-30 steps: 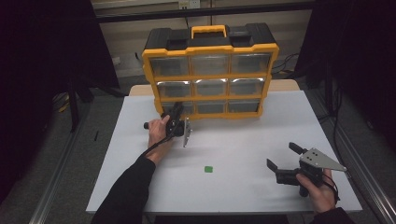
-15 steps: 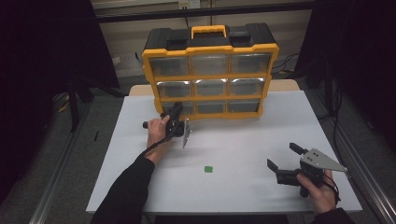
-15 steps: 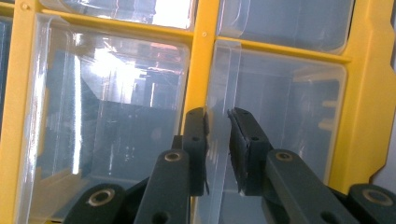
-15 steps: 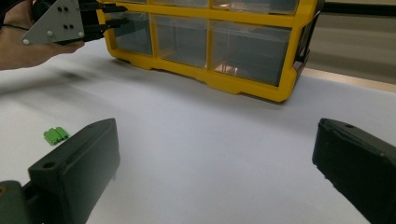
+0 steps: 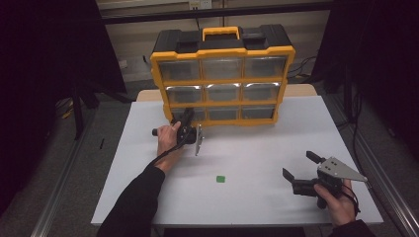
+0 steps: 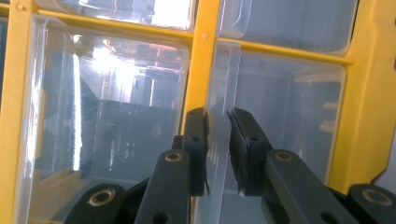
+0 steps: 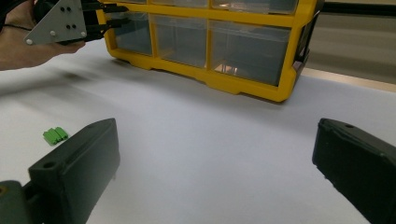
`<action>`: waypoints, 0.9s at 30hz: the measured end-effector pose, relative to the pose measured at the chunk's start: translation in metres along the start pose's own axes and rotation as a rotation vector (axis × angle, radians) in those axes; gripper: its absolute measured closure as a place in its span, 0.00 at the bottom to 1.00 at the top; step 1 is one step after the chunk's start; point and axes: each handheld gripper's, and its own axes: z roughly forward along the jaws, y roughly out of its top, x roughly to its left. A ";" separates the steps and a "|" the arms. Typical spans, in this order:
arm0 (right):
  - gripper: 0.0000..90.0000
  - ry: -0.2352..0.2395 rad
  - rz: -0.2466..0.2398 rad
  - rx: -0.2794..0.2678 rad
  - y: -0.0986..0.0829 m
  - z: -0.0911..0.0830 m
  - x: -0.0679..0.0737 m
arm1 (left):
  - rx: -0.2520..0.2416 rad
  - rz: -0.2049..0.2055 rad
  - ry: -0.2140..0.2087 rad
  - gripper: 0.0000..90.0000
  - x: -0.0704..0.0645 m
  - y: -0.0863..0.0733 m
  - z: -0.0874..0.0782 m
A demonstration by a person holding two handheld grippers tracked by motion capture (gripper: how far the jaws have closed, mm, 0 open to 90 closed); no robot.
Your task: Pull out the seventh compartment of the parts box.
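The left tongs (image 6: 217, 140) sit narrowly parted around the upright clear pull tab (image 6: 223, 93) of the bottom-left drawer (image 5: 187, 114) in the yellow organizer (image 5: 222, 74), while the right tongs (image 5: 301, 168) rest wide open, well apart, on the tabletop (image 5: 257, 148).

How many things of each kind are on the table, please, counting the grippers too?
Organizer: 1
Green connector: 1
Grippers: 2, left gripper and right gripper
Total: 4
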 end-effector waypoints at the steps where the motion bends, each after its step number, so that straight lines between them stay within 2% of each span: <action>1: 0.01 0.002 -0.001 0.002 0.000 0.000 0.000 | -0.012 0.008 0.029 0.86 -0.001 -0.001 -0.001; 3: 0.01 0.000 -0.001 0.002 0.000 0.000 0.000 | -0.010 0.007 0.022 0.87 -0.001 0.000 0.000; 4: 0.01 0.000 -0.001 0.002 0.000 0.000 0.000 | -0.002 0.023 0.004 0.87 0.000 0.001 0.000; 5: 0.01 -0.003 0.000 0.000 0.000 0.000 0.000 | -0.008 0.015 0.011 0.87 -0.001 0.000 -0.001; 6: 0.01 0.000 0.000 0.000 0.000 0.000 0.000 | -0.010 -0.015 0.018 0.87 -0.002 -0.001 -0.001; 8: 0.01 0.001 -0.001 0.000 0.000 -0.001 0.000 | -0.007 -0.016 0.015 0.87 -0.002 -0.001 -0.002; 10: 0.01 -0.004 0.000 -0.001 0.000 -0.001 -0.001 | -0.024 -0.018 0.017 0.87 -0.003 -0.003 -0.002; 15: 0.01 -0.003 -0.001 -0.001 0.000 -0.001 0.000 | -0.012 0.021 0.009 0.87 -0.001 -0.003 -0.004; 19: 0.01 -0.001 0.000 -0.001 0.000 0.000 0.000 | -0.017 0.001 0.021 0.87 -0.001 -0.002 -0.003; 20: 0.01 0.000 -0.002 0.000 0.000 0.000 0.000 | -0.014 0.012 0.017 0.87 0.000 -0.002 -0.004; 22: 0.01 -0.001 0.001 -0.001 0.000 0.000 0.000 | -0.024 0.019 0.036 0.87 -0.002 -0.002 -0.003; 23: 0.01 -0.001 0.000 0.000 0.000 0.000 0.000 | -0.004 0.026 0.024 0.87 -0.001 -0.001 -0.003; 24: 0.01 0.000 0.001 0.000 0.000 0.000 0.000 | -0.014 0.017 0.023 0.87 -0.001 -0.001 -0.003; 25: 0.01 0.000 0.000 0.000 0.000 0.000 0.000 | 0.007 0.042 0.017 0.87 -0.001 0.000 -0.003; 27: 0.01 0.001 0.000 0.000 0.000 0.000 0.000 | 0.007 0.058 -0.009 0.87 0.001 0.000 -0.003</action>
